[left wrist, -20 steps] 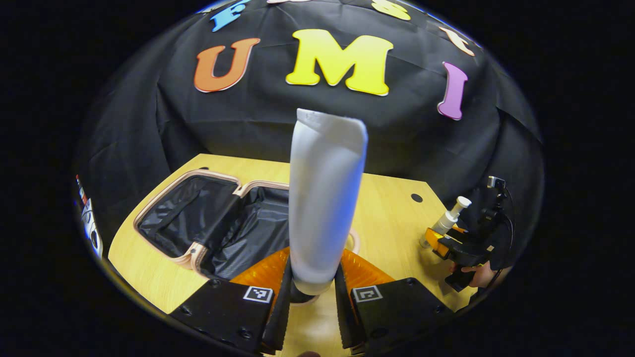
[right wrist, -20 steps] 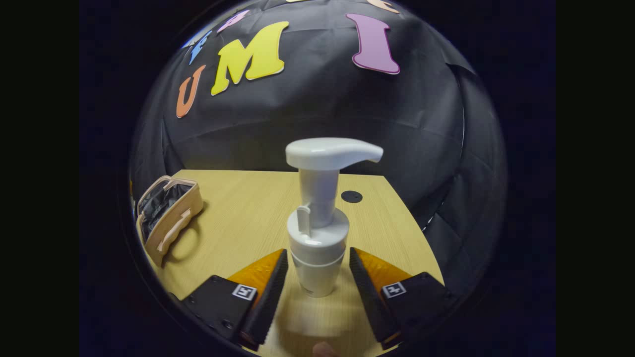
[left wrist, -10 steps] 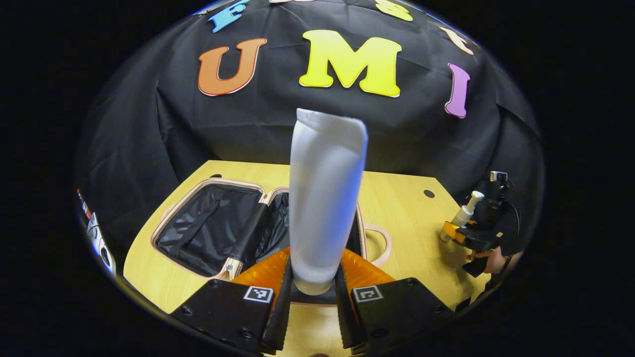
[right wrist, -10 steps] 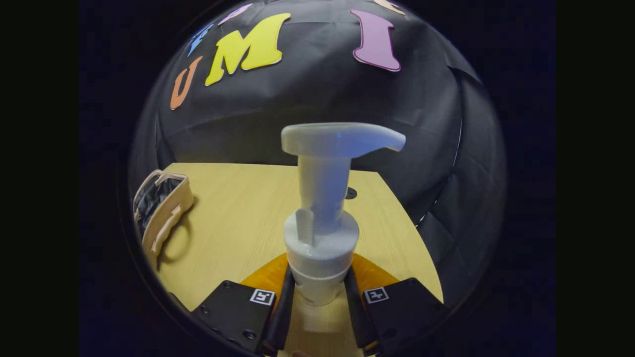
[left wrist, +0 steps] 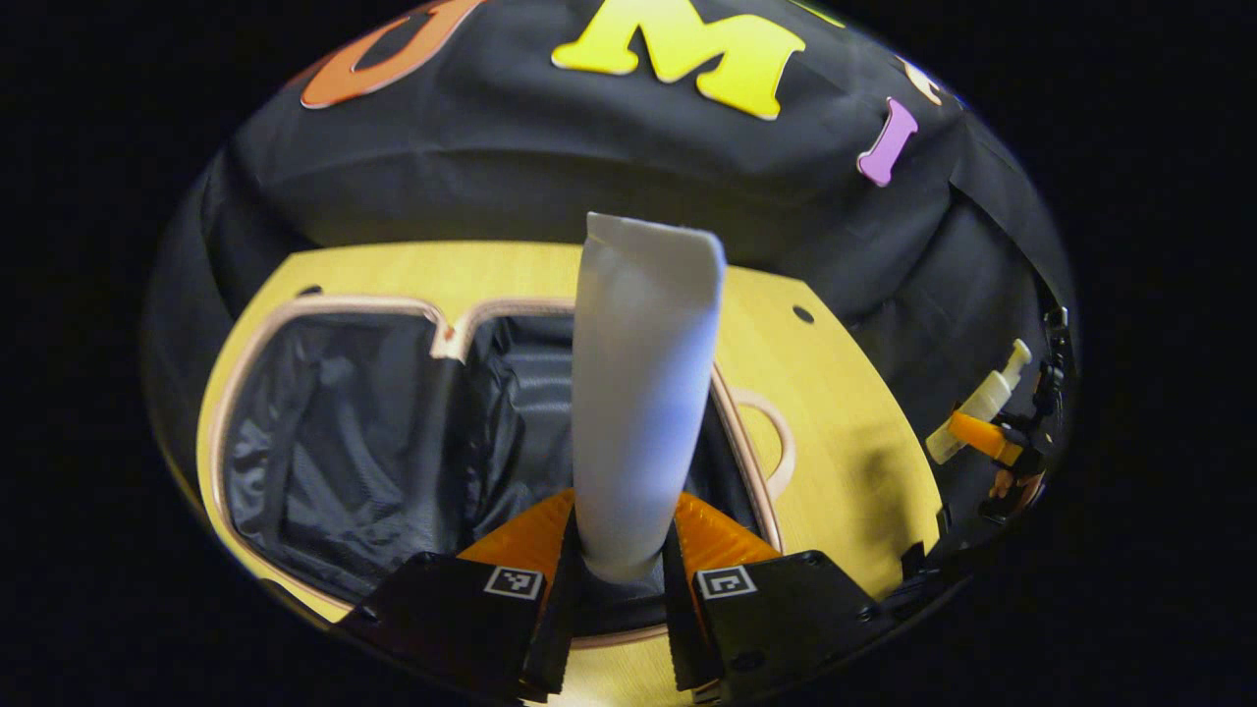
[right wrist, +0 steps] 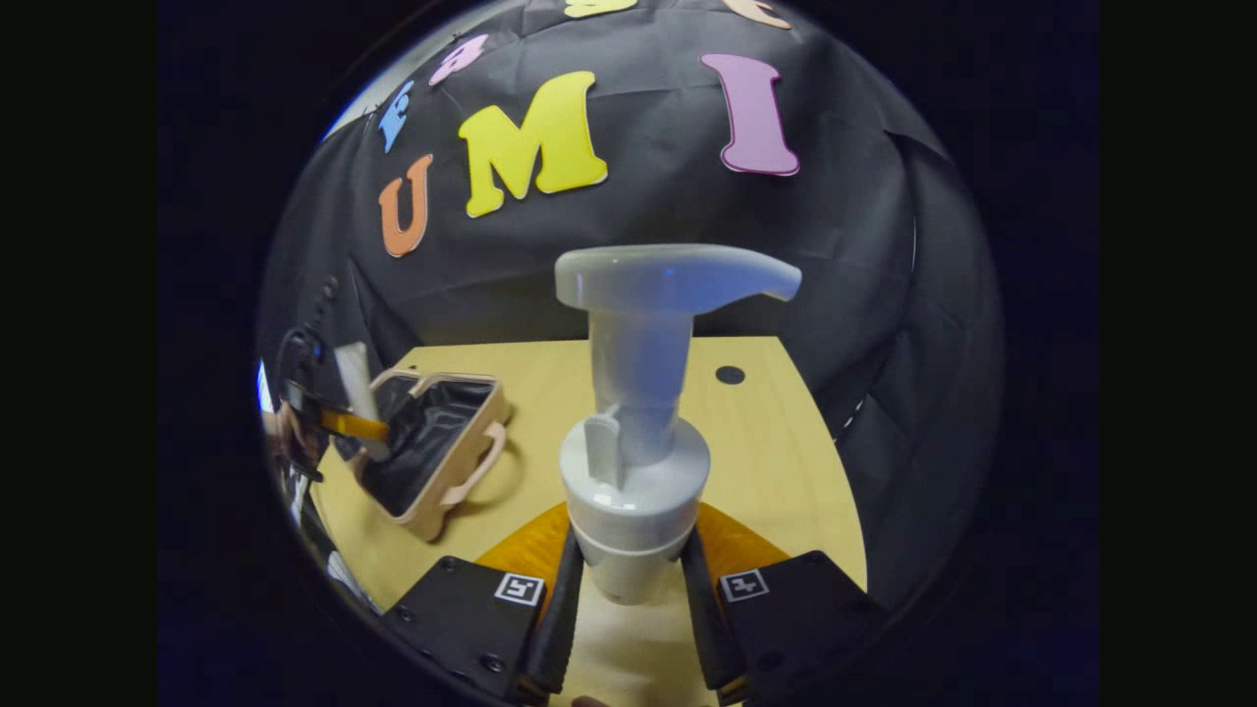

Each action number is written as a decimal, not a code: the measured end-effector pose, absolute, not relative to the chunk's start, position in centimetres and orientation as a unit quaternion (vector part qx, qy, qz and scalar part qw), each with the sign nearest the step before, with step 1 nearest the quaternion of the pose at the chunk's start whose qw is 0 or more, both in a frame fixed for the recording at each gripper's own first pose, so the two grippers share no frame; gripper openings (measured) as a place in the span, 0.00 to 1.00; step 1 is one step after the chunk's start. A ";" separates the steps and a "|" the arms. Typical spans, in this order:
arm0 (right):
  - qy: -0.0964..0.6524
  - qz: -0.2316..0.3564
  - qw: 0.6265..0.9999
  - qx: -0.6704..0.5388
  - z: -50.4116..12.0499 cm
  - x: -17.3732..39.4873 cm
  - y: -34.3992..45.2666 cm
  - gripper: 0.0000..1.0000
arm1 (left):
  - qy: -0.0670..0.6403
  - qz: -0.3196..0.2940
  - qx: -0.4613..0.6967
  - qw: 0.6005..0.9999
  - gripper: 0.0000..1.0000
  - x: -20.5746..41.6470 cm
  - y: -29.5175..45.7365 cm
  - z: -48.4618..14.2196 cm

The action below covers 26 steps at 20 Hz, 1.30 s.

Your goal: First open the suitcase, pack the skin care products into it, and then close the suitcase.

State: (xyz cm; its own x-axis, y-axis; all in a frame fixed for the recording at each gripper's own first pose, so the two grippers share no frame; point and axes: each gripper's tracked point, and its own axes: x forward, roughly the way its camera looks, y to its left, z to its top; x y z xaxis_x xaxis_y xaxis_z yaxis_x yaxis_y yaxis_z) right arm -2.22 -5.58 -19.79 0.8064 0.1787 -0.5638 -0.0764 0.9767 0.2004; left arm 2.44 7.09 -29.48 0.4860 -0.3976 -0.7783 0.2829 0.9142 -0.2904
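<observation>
A beige suitcase [left wrist: 324,306] lies open on the wooden table, its black lining showing. My left gripper [left wrist: 617,579] is shut on the lower end of a white tube [left wrist: 643,393], which stands upright above the suitcase's right half. In the right gripper view my right gripper [right wrist: 630,584] is shut on the neck of a white pump bottle [right wrist: 638,432], held just above the table. The same suitcase [right wrist: 432,447] sits at the left there, with the left gripper [right wrist: 339,422] and the tube [right wrist: 354,398] over it. The pump bottle [left wrist: 977,405] in the right gripper [left wrist: 982,437] appears at the far right of the left gripper view.
The wooden table [right wrist: 786,462] has a small dark hole [right wrist: 730,374] near its far right edge. Black cloth walls close in behind and to the right of the table. A hand [left wrist: 1011,483] holds the right gripper off the table's right edge.
My left gripper has carried the tube forward and tipped down over the open suitcase. The right gripper, open one second ago, closed on the pump bottle and has lifted it.
</observation>
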 end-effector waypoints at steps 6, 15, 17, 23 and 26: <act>0.309 0.044 0.944 0.111 -15.8 -6.9 -4.0 0.45 | 0.609 -0.169 -0.077 0.771 0.41 0.5 8.8 -35.9; 0.301 0.074 0.947 0.082 -12.7 -6.7 -2.0 0.48 | 0.718 -0.117 -0.089 0.681 0.41 1.3 9.6 -38.1; 0.303 0.077 0.947 0.071 -12.7 -6.7 -1.5 0.48 | 0.717 -0.126 -0.087 0.680 0.45 1.4 9.5 -37.8; 0.316 0.105 0.941 0.054 -12.9 -5.8 1.0 0.48 | 0.698 -0.141 -0.126 0.691 0.69 0.5 7.8 -35.5; 0.319 0.143 0.936 0.050 -12.4 -4.3 5.1 0.47 | 0.647 -0.155 -0.141 0.733 0.94 0.1 7.8 -31.7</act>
State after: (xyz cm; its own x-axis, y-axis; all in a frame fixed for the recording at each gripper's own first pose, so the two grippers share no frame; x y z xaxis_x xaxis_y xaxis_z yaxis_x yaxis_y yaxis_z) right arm -4.26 5.14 -12.38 0.7563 0.2994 -0.5817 -0.2354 0.9541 0.1851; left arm 0.05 7.75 -31.69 0.1139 -0.4092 -0.9053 0.0454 0.9124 -0.4067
